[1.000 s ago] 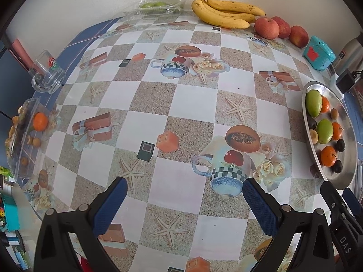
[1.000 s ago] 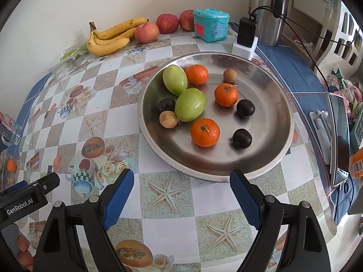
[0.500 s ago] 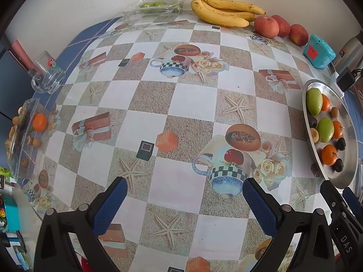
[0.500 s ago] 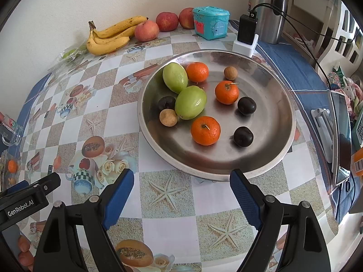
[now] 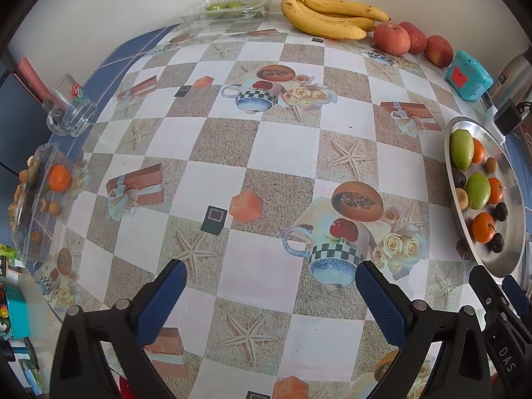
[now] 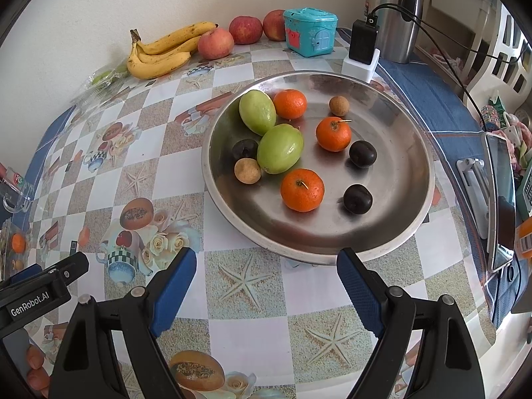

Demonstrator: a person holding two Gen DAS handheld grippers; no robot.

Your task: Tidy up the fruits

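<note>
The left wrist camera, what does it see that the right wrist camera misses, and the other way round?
Only the left view shows its own open claw and most of the clear fruit box at the table's edge. Only the right view shows the kettle, the black charger and the propped phone. Both show the steel tray of fruit, bananas, apples and teal box.

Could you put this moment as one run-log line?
left gripper: open, empty | right gripper: open, empty | metal tray: nine fruits, untouched
</note>
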